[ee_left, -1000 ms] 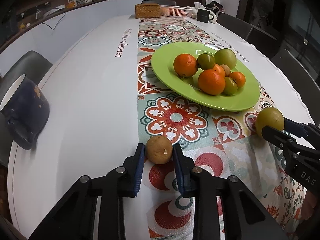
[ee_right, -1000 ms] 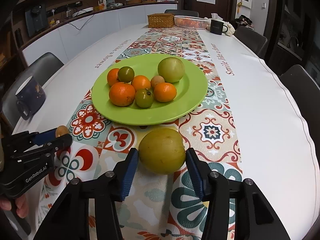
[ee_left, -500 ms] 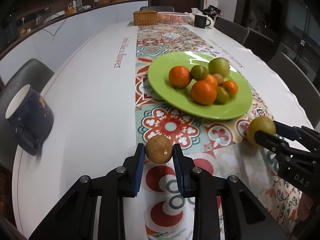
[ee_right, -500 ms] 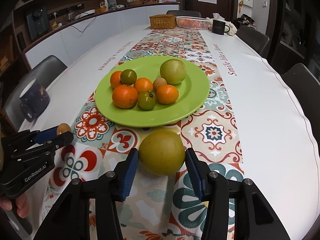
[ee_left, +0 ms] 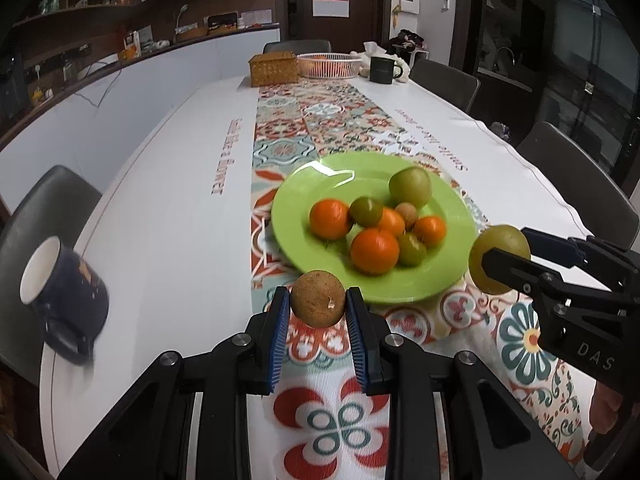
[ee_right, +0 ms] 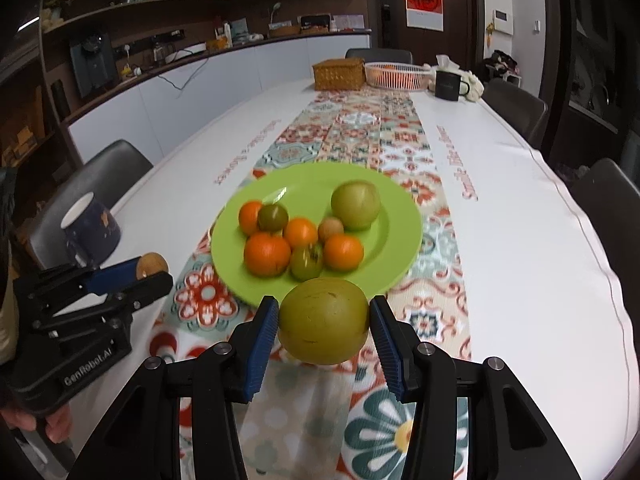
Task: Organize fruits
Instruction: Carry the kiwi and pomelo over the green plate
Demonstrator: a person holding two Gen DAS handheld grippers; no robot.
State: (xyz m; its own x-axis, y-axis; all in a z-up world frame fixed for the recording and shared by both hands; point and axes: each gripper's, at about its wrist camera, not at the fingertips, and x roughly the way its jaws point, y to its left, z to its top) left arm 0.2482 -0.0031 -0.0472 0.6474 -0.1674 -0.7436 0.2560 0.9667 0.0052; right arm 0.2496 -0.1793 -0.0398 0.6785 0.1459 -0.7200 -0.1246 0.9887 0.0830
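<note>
A green plate (ee_left: 304, 204) (ee_right: 396, 236) on the patterned runner holds several oranges and green fruits. My left gripper (ee_left: 318, 306) is shut on a small brown round fruit (ee_left: 318, 299) and holds it above the runner, just in front of the plate's near rim. It shows at the left in the right wrist view (ee_right: 152, 264). My right gripper (ee_right: 324, 320) is shut on a large yellow-green fruit (ee_right: 324, 320), lifted off the runner by the plate's near edge. That fruit shows at the right in the left wrist view (ee_left: 500, 258).
A dark blue mug (ee_left: 64, 284) (ee_right: 90, 228) stands near the table's left edge. At the far end are a wicker box (ee_left: 274, 68), a white basket (ee_left: 330, 65) and a black mug (ee_left: 383, 69). Chairs line both sides.
Both grippers have lifted their fruits off the runner and moved forward toward the plate's near rim. The camera views have tilted up.
</note>
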